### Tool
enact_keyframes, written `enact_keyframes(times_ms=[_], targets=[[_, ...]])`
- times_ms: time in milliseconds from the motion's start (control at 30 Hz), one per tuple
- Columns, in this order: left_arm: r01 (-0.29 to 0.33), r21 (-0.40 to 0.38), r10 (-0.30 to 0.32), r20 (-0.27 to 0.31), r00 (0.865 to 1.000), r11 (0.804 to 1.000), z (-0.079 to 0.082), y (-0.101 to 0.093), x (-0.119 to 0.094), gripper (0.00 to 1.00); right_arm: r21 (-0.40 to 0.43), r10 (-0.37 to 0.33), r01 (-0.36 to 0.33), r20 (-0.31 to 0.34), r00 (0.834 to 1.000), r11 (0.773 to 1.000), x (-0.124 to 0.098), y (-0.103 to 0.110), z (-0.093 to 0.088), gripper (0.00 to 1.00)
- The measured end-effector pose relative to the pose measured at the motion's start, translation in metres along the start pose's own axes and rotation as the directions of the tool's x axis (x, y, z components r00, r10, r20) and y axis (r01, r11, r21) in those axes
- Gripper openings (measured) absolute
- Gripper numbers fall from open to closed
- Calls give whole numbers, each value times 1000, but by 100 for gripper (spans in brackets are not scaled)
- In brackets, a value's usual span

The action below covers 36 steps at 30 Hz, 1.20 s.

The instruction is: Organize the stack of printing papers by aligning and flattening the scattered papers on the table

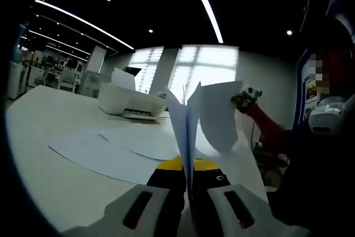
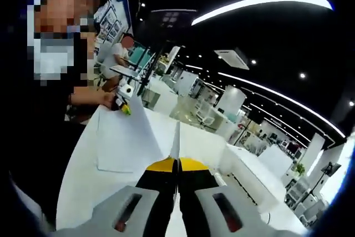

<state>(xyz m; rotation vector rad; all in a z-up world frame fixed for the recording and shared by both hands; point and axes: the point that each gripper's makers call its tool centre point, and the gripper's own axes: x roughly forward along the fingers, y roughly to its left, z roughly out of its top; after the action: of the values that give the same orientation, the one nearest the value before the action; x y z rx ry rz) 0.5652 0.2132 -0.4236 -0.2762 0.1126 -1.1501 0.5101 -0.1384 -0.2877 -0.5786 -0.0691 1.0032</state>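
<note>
A small sheaf of white printing paper (image 1: 213, 115) is held up off the white table (image 1: 39, 137), standing on edge. My left gripper (image 1: 187, 166) is shut on its near edge, the yellow-tipped jaws pinching the sheets. At the far end my right gripper (image 1: 246, 96) grips the same sheaf. In the right gripper view, the right gripper (image 2: 177, 165) is shut on the paper (image 2: 125, 137), and the left gripper (image 2: 123, 105) holds the opposite end in a person's hand. More loose sheets (image 1: 111, 149) lie flat and fanned out on the table.
A white printer (image 1: 131, 102) stands at the back of the table, past the loose sheets. The person (image 1: 327, 154) holding the grippers is at the table's right side. Another person (image 2: 123, 48) sits at a desk in the background, among other white tables (image 2: 249, 165).
</note>
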Motion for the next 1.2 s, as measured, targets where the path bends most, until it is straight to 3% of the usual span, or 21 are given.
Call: enact_keyframes(times_ms=[267, 533, 833, 1067, 1200], targets=[[3, 0, -3, -1, 1000, 1000, 0, -1, 1, 6, -27, 113, -112, 33, 993, 993, 4, -4, 14, 0], [2, -3, -2, -3, 1000, 1000, 0, -1, 1, 6, -94, 260, -261, -25, 965, 961, 22, 2, 24, 0], [5, -4, -5, -6, 1000, 1000, -1, -2, 0, 6, -121, 374, -389, -129, 918, 913, 66, 13, 22, 0], [6, -4, -6, -7, 1000, 1000, 0, -1, 0, 6, -146, 469, -505, -223, 855, 851, 98, 41, 14, 0], [5, -4, -5, -7, 1000, 1000, 0, -1, 0, 6, -154, 496, -538, -243, 834, 829, 112, 48, 14, 0]])
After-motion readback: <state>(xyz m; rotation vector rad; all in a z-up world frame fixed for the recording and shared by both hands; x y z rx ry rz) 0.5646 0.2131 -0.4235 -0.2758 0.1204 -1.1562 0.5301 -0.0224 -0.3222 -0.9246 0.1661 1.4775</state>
